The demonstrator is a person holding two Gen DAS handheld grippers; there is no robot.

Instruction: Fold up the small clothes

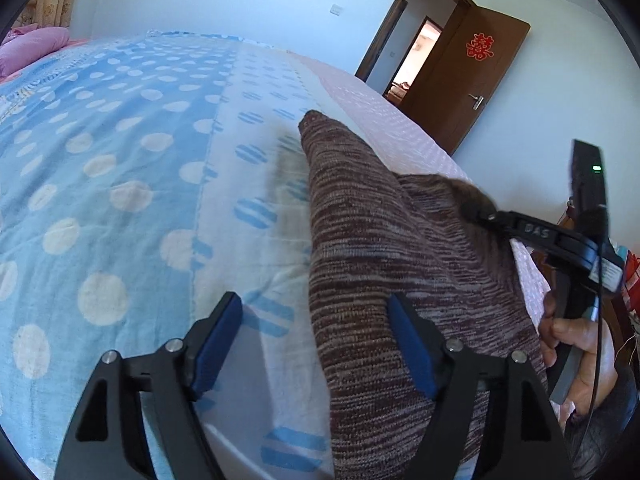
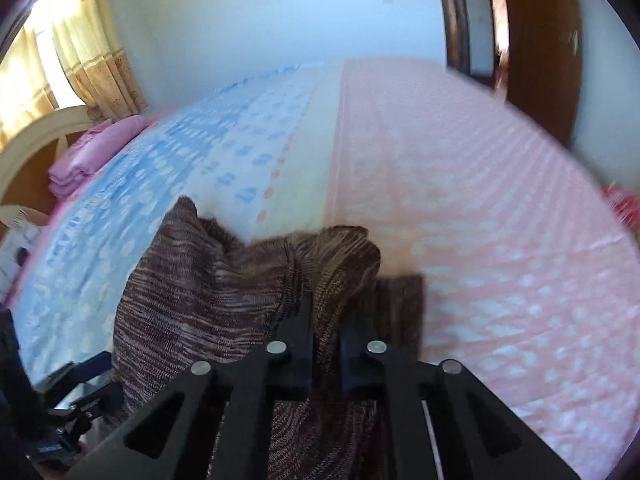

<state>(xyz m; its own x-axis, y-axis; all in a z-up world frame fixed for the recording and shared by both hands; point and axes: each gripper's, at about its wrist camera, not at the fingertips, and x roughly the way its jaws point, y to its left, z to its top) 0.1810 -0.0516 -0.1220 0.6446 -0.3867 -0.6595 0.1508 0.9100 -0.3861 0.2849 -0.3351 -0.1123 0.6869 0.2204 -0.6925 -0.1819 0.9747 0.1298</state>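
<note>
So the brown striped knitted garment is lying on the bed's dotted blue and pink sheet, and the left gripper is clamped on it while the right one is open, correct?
Not quite: the grippers are swapped. The right wrist view shows the right gripper shut on the brown striped knitted garment; the left wrist view shows the left gripper open, its blue pads not pressing the cloth. The garment does lie on the dotted blue and pink sheet.

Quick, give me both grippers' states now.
Left gripper: open, holding nothing.
Right gripper: shut on the knit garment.

Black two-finger grippers, one per hand

Left gripper (image 1: pixel 316 344) is showing blue pads and silver screws; right gripper (image 2: pixel 325 354) is wearing all-black fingers.
</note>
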